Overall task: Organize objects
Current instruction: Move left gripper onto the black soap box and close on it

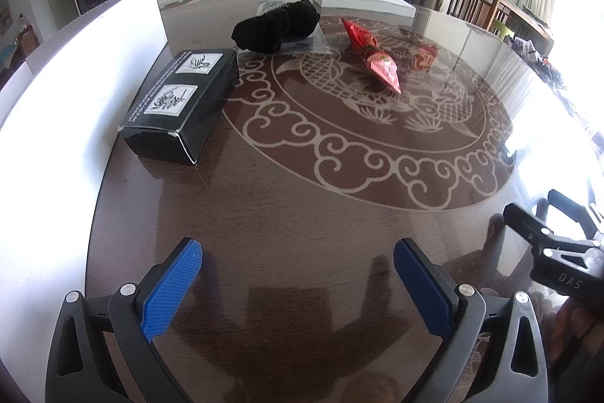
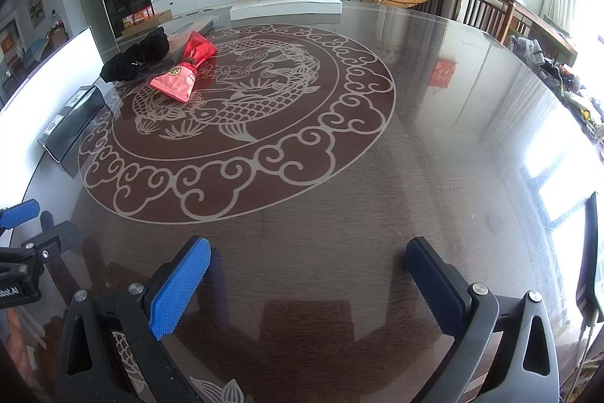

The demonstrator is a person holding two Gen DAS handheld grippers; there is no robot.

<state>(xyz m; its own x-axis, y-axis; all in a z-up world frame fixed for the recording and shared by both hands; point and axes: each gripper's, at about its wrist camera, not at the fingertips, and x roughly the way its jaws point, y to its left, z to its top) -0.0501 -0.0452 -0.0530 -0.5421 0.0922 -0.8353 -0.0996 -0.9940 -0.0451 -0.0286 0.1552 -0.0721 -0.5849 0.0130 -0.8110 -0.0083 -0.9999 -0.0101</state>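
On the glass-topped round table [image 1: 302, 214] lie a black box [image 1: 181, 101] with white labels at the left, a black fuzzy bundle [image 1: 275, 23] behind it, and a red and pink twisted packet [image 1: 373, 57] near the middle. My left gripper [image 1: 298, 255] hangs open above the near table edge, nothing between its blue pads. In the right wrist view the packet [image 2: 187, 70], the bundle [image 2: 137, 57] and the box [image 2: 71, 119] sit far left. My right gripper [image 2: 309, 259] is open and empty over bare table [image 2: 415, 138].
A white board [image 1: 75, 82] stands along the table's left edge. A flat white box [image 1: 358, 0] lies at the far side. The right gripper's body [image 1: 558, 259] shows at the left view's right edge. Chairs [image 2: 487, 10] stand beyond the table on the right.
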